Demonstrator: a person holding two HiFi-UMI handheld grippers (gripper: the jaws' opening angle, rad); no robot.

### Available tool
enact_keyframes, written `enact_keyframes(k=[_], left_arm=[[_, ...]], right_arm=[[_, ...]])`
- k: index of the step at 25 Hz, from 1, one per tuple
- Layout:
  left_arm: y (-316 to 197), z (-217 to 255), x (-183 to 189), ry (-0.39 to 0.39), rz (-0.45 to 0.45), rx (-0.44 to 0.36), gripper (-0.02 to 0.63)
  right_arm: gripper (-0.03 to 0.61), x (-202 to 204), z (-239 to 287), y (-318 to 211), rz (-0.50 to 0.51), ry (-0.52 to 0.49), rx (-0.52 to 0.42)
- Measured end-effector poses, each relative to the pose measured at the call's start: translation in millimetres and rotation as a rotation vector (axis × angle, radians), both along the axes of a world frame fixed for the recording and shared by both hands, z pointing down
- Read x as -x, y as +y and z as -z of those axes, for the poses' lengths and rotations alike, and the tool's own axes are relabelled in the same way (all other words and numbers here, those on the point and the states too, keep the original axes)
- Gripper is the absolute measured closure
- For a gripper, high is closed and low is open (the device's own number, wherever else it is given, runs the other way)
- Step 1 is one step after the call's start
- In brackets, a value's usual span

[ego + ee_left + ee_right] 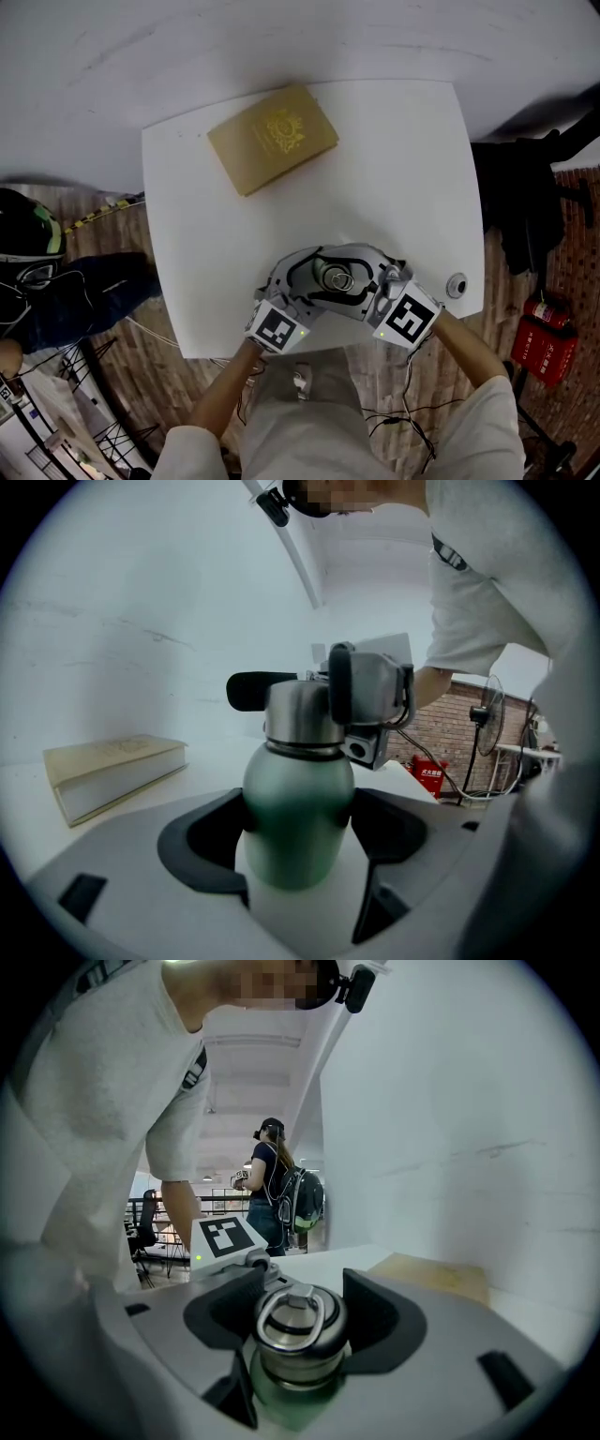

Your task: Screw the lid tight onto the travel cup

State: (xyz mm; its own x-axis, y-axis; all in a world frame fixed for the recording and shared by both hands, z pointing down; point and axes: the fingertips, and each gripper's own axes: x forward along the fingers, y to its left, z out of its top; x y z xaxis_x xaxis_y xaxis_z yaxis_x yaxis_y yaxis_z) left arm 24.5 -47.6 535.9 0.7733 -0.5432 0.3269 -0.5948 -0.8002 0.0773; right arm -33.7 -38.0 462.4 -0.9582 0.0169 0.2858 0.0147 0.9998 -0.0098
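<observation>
Gripping one cup (298,789), one lid (291,1321), two grippers (298,836) (294,1330), one book (273,137)

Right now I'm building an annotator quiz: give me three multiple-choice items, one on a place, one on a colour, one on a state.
1. Where does the book lie? A) at the table's far edge, apart from the travel cup B) under the cup C) on the floor
2. What colour is the cup's body? A) red B) green C) black
3. What is the left gripper doing? A) hanging open B) gripping the book C) clamping the cup's body
Key: 1A, the head view shows it; 2B, green below the steel lid; 3C, pads press both sides.
</observation>
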Motion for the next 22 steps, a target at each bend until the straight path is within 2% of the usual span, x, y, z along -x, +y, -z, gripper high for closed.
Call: enact_keyframes(k=[5, 10, 15, 22], left_arm=[[0, -2, 1, -0.004, 0.003, 0.001, 0.268], [1, -1, 1, -0.004, 0.001, 0.013, 0.268], [0, -2, 1, -0.007, 0.004, 0.012, 0.268], [1, 1, 0, -0.005, 0.002, 0.014, 0.268]], right_arm=[[0.322, -2, -1, -1, -0.034, -0.028, -0.009], [0.322, -3, -2, -7, -0.176, -0.051, 0.008], [0.324, -7, -3, -15, -0.373, -0.064, 0.018], [0.324, -13, 8, -31, -0.737, -0.142, -0.01]])
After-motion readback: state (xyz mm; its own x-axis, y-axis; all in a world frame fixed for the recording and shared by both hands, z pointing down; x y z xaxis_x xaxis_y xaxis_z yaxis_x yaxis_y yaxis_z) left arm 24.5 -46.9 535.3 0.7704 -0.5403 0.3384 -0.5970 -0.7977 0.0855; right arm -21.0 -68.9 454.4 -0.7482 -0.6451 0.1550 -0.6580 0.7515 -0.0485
